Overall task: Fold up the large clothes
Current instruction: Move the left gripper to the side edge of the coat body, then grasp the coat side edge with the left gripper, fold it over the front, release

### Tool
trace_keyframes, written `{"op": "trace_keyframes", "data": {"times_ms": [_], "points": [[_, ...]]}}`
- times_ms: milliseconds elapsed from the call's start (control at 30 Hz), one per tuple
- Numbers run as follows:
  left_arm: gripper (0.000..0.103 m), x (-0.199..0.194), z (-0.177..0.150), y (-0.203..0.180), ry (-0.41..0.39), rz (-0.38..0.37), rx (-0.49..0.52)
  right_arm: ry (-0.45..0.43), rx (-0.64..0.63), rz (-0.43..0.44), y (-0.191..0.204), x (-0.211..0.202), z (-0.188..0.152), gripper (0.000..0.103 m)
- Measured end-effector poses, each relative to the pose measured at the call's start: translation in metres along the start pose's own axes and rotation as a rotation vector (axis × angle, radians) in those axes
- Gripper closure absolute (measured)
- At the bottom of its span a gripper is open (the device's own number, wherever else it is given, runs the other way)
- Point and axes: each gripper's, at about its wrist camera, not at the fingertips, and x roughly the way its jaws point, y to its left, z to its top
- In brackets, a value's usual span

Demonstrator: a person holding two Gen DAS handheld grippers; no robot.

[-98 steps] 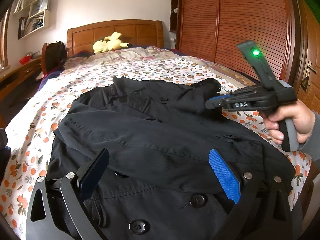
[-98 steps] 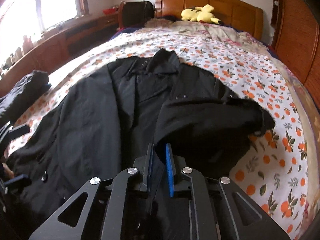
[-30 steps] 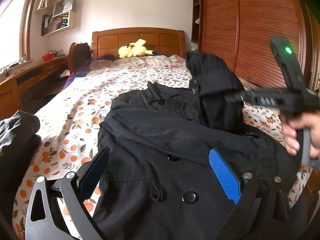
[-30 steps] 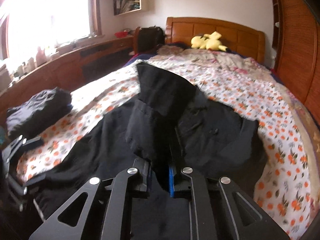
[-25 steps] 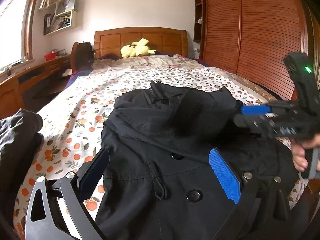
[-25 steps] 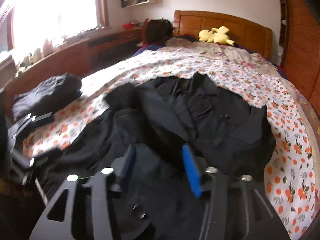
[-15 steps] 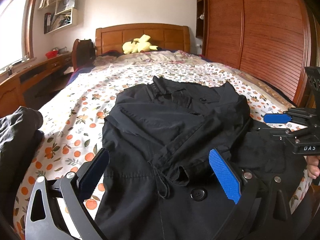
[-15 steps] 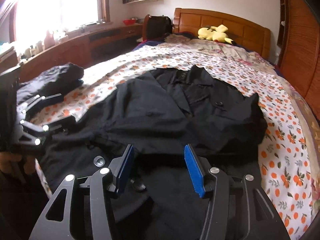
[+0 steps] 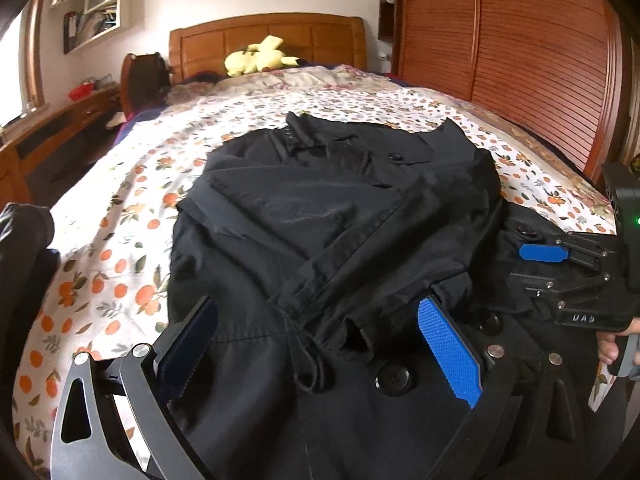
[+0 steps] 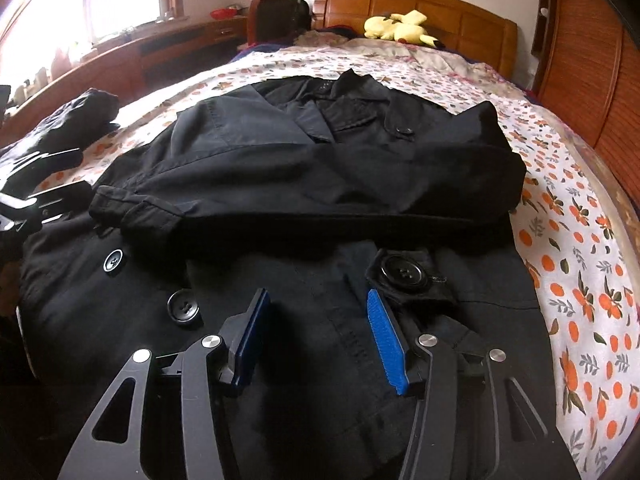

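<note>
A large black buttoned coat lies face up on the bed, collar toward the headboard. Both sleeves are folded across its chest; the top sleeve's cuff lies at the left in the right wrist view. My left gripper is open and empty just above the coat's lower front. My right gripper is open and empty over the coat's lower front, near a large button. It also shows in the left wrist view, at the coat's right side.
The bed has a white sheet with orange fruit print. A dark bundle of clothes lies at the bed's left edge. A yellow plush toy sits by the wooden headboard. A wooden wardrobe stands along the right.
My right gripper carried the right sleeve up and across the coat's chest, opened and let it go, then drew back. The sleeve now lies flat. Both grippers have moved lower over the coat.
</note>
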Motion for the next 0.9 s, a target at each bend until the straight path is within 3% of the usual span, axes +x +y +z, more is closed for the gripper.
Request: {"op": "trace_keyframes", "data": {"times_ms": [133,333,467,567,667,733,900], "points": [[0.015,0.022,0.009,0.001,0.057,-0.015,-0.011,0.003,-0.009,-0.009,0.002,-0.002,-0.002,0.054],[0.024,0.054,0.022,0.016,0.101,0.006,-0.070,0.001,-0.012,-0.014,0.001,-0.002,-0.003,0.054],[0.034,0.074,0.019,0.026,0.173,-0.005,-0.111,-0.001,-0.015,-0.016,0.002,-0.001,-0.004,0.054],[0.040,0.076,0.016,0.025,0.184,-0.018,-0.109,-0.004,-0.012,-0.012,0.002,-0.001,-0.004,0.054],[0.059,0.074,0.012,0.021,0.191,-0.047,-0.093,-0.010,-0.008,-0.008,0.002,-0.001,-0.005,0.054],[0.076,0.072,0.009,0.017,0.195,-0.047,-0.075,-0.014,-0.002,-0.004,0.001,-0.002,-0.005,0.054],[0.093,0.056,0.004,0.012,0.177,-0.049,-0.052,-0.016,0.003,0.001,0.000,-0.002,-0.004,0.054]]}}
